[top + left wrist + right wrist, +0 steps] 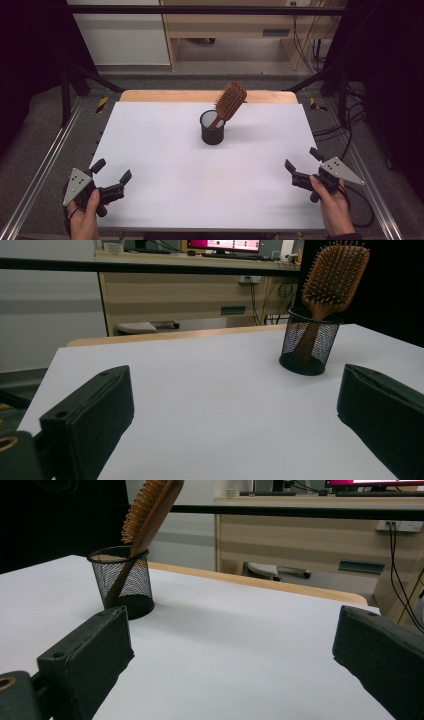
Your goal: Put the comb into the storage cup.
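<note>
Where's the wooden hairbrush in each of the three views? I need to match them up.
High view: hairbrush just above centre, handle down in the black mesh cup, head leaning right.
Left gripper view: hairbrush upper right, bristles facing the camera.
Right gripper view: hairbrush upper left, seen edge-on, bristles facing left.
Shared landmark: the mesh cup on the white table.

Legible markings: none.
I read no text, label, brand or number anywhere; the monitor (223, 244) print is too small.
</note>
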A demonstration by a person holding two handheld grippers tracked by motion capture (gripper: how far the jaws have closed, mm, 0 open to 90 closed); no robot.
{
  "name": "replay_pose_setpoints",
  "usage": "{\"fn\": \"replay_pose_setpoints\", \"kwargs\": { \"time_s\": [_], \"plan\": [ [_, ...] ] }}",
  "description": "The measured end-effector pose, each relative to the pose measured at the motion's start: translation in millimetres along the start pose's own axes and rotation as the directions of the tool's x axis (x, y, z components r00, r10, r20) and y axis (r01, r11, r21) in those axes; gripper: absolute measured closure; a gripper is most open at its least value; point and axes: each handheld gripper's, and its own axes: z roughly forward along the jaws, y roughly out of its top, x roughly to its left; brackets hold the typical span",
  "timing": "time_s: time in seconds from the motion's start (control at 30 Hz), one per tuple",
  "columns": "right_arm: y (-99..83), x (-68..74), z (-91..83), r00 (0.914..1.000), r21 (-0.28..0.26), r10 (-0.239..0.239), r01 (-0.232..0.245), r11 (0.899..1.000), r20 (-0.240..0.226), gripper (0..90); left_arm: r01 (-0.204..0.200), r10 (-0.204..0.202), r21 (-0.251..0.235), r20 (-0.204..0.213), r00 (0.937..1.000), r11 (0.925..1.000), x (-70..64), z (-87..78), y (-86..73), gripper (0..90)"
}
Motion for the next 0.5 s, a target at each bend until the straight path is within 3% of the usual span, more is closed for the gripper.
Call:
{"fn": "replay_pose_setpoints", "kwargs": {
  "time_s": [0.5],
  "plan": [
    [-8.6, 6.9, 2.0, 0.9995, 0.019, -0.019, 0.019, 1.0, -0.024, 3.0, -0.007, 0.007, -0.003, -0.001, 1.0, 1.0, -0.7, -0.1, 0.3, 1.9]
  ]
}}
